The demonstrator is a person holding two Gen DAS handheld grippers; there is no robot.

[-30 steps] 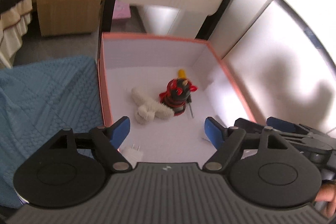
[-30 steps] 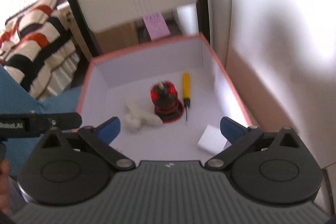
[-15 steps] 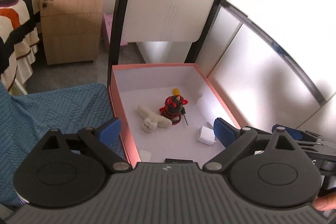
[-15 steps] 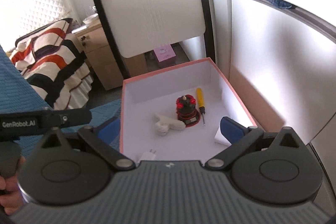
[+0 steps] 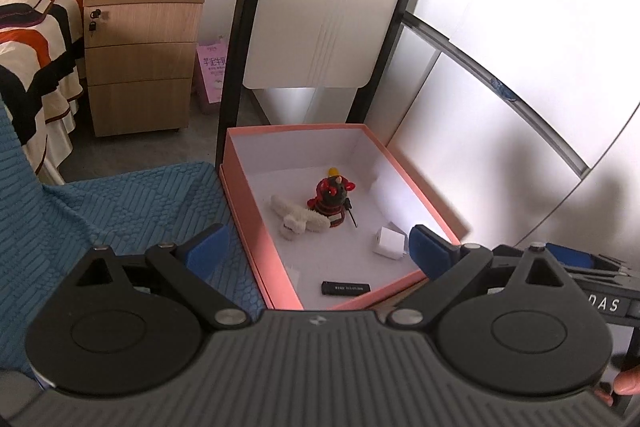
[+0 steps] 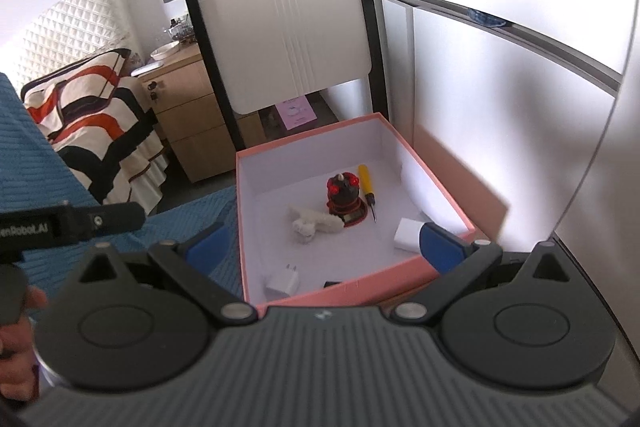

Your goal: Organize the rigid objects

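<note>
The left gripper [image 5: 316, 247] hangs above the near end of the pink cardboard box [image 5: 242, 211], its blue-padded jaws spread wide and holding nothing. The right gripper [image 6: 322, 241] hovers likewise, jaws wide apart and empty.

The box is shallow and rectangular, with a matte white lining and a salmon rim, and it sits beside a ribbed blue knit cloth [image 5: 100, 211] at its 9 o'clock. At the box's centre stands a glossy red-and-black figurine [image 6: 345, 197], rounded and banded. Touching it at its 8 o'clock lies a fuzzy cream plush piece [image 6: 312, 221], limb-shaped. At the figurine's 2 o'clock lies a slim screwdriver [image 6: 366, 187] with a yellow plastic handle and dark shaft. A smooth white cuboid block [image 6: 406, 233] rests toward the box's 4 o'clock, and a white plug adapter [image 6: 282, 283] with two metal prongs lies at 7 o'clock. A flat black bar [image 5: 346, 287], possibly a USB stick, lies against the near wall at 6 o'clock.

A white folding chair back [image 5: 324, 23] with a slot handle rises at 12 o'clock.
</note>
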